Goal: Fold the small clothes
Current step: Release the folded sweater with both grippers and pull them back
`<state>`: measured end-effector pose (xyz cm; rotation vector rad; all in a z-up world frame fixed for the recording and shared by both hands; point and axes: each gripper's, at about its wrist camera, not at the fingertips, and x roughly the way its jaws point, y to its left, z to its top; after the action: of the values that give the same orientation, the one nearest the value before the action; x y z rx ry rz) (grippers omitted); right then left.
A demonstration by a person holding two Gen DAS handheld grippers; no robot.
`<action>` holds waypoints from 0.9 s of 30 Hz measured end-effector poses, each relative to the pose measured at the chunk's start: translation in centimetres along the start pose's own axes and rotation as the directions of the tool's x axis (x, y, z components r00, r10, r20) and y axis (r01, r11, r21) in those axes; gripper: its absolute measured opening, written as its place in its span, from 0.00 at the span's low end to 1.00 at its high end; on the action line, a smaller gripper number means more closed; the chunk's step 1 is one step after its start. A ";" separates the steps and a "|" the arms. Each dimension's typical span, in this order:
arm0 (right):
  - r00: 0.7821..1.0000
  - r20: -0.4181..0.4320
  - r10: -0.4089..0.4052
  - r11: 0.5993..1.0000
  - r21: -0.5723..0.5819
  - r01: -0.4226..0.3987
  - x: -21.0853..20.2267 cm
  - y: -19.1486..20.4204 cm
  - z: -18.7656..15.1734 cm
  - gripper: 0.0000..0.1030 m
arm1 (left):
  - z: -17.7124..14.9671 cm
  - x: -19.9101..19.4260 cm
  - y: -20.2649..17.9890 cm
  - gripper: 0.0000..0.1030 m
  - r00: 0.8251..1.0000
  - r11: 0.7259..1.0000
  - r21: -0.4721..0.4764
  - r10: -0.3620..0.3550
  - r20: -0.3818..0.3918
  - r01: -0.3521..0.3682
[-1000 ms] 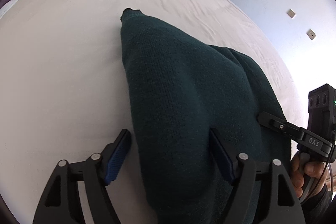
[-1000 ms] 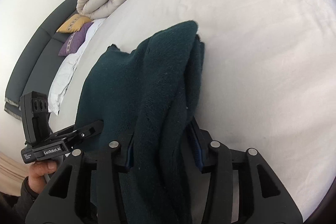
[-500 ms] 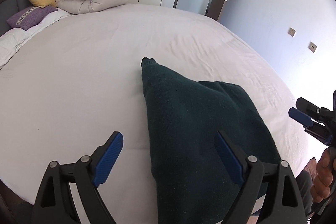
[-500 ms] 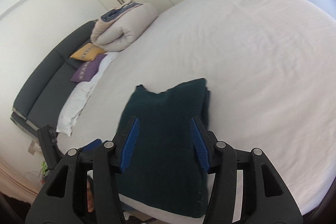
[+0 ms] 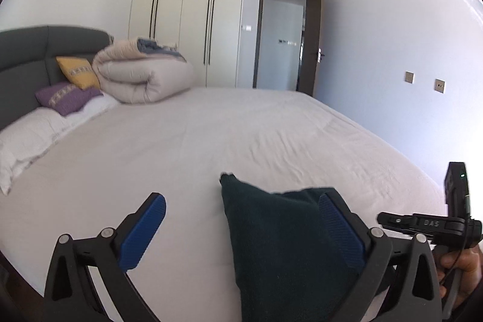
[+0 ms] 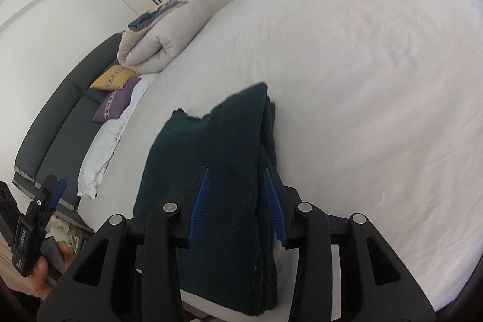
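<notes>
Garment: dark green knit (image 6: 211, 171), folded into thick stacked layers, fuzzy texture, one corner poking up
Place: flat on the white bed sheet (image 6: 377, 110) near its front edge, well apart from the rolled duvet (image 5: 142, 77)
Left gripper (image 5: 241, 234): spread wide, holding nothing
Right gripper (image 6: 237, 201): parted above the knit, gripping nothing

I see a wide bed (image 5: 241, 122) with white sheet, a grey headboard (image 5: 24, 56), yellow and purple cushions (image 5: 78, 71), a rolled duvet (image 5: 142, 80), cream wardrobes (image 5: 187, 20) and an open door (image 5: 317, 35).
</notes>
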<state>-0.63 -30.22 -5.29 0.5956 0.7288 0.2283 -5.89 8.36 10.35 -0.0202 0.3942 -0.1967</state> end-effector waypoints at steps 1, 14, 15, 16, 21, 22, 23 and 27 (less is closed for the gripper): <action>0.999 0.044 -0.015 1.000 -0.018 0.016 -1.5 0.7 0.4 0.39 | 1.0 -1.2 -0.4 1.00 0.998 0.999 0.027 0.034 0.048 -0.035; 0.672 0.740 -0.045 0.861 -0.312 0.402 -19.8 15.3 0.3 1.00 | 10.7 -11.8 -1.6 1.00 0.902 0.958 0.016 0.264 0.341 -0.286; 0.675 0.737 -0.036 0.853 -0.329 0.405 -19.9 15.9 0.2 1.00 | 10.7 -11.4 -1.2 1.00 0.918 0.961 0.000 0.266 0.294 -0.278; 0.688 0.725 -0.035 0.848 -0.343 0.404 -19.8 16.4 0.0 1.00 | 10.4 -10.7 -1.0 1.00 0.928 0.958 -0.008 0.280 0.247 -0.287; 0.787 0.609 -0.097 0.857 -0.351 0.377 -16.4 15.9 -0.7 1.00 | 6.3 -4.3 -0.5 1.00 0.957 0.957 0.065 0.286 -0.058 -0.282; 0.812 0.565 -0.147 0.858 -0.336 0.389 -15.2 15.6 -0.8 1.00 | 5.2 -2.8 -0.5 1.00 0.957 0.967 0.076 0.253 -0.141 -0.245; 0.834 0.520 -0.188 0.864 -0.317 0.392 -13.9 15.1 -0.9 1.00 | 3.8 -1.4 -0.4 1.00 0.952 0.976 0.074 0.214 -0.217 -0.203; 0.900 0.347 -0.263 0.909 -0.224 0.352 -9.1 12.2 -1.5 1.00 | -0.7 1.1 -0.1 1.00 0.910 0.986 0.023 0.161 -0.383 -0.165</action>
<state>-8.19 -23.27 6.03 0.2257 0.4642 -0.0615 -5.20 8.08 9.26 0.0425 0.7868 -0.0307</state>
